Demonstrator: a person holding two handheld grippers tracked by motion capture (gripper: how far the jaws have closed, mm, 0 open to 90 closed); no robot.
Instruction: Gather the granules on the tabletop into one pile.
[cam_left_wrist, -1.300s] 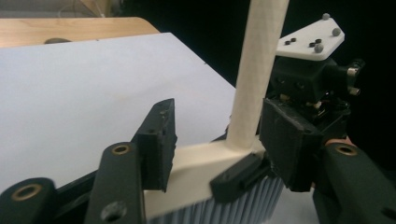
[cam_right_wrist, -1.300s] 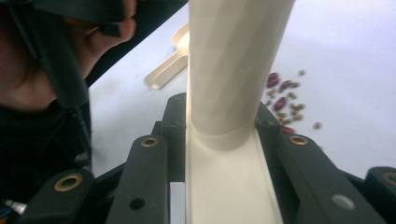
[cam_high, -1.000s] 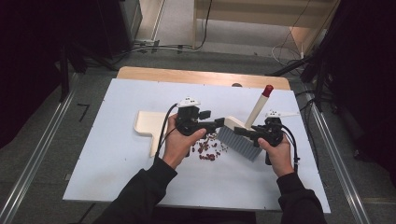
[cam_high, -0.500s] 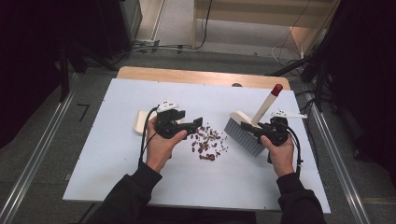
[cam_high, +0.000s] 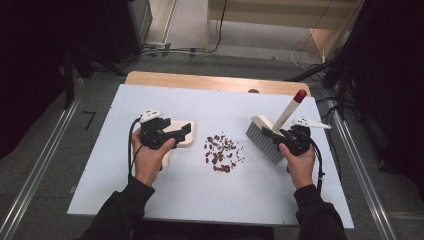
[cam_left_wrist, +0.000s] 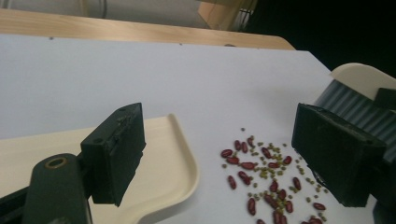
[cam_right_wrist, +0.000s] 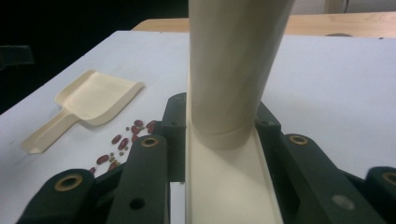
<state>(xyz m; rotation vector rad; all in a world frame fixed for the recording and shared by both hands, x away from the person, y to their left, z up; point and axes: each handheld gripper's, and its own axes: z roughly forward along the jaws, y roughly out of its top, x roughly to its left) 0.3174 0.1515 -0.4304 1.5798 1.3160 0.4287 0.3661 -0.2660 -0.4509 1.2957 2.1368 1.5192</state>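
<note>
Cream plastic, the dustpan (cam_high: 181, 135) lies flat on the white counter (cam_high: 100, 170) left of the spilled beans (cam_high: 221, 152); light, stiff and likely slippery, best taken by its handle; left gripper (cam_high: 176, 132) fingers stand open over it; right gripper (cam_high: 272, 135) clamps the brush (cam_high: 267, 137).

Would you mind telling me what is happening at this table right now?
A person is sweeping up spilled beans on the white table. The right hand-held gripper is shut on a cream brush, to the right of the pile. The left hand-held gripper is open above a cream dustpan, which lies flat on the table left of the beans.
</note>
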